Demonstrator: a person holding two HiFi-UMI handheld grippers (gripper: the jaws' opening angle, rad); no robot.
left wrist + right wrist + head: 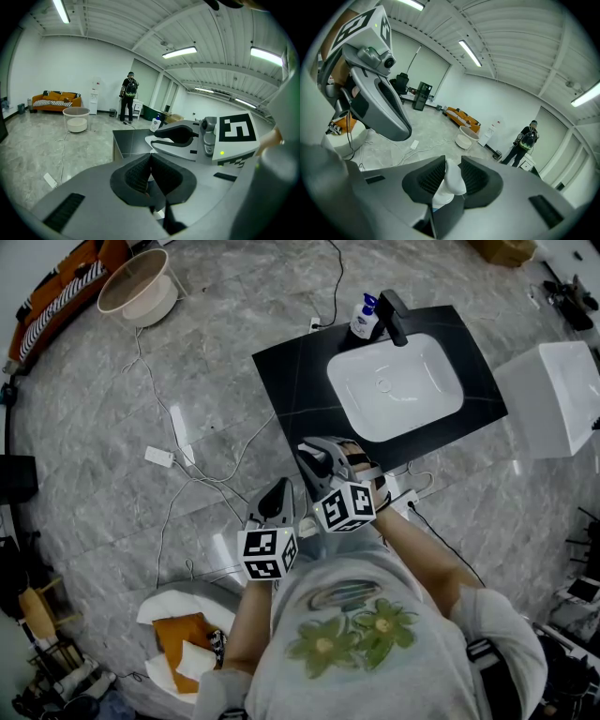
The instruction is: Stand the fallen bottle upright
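A white bottle (364,317) with a blue top stands by the black faucet (394,315), at the back left of the white sink (441,409) in the black counter (291,381). In the left gripper view the bottle (156,124) looks upright, far off. Both grippers hover at the counter's near edge, well short of the bottle. My right gripper (314,454) (452,161) is shut on a small white rounded object (451,180); I cannot tell what it is. My left gripper (277,491) (150,157) is shut, its pads meeting with nothing between them.
Cables and a white power strip (158,457) lie on the floor left of the counter. A round tub (141,287) stands far left, a white box (553,395) right of the counter. A person (129,97) stands in the distance beyond the counter.
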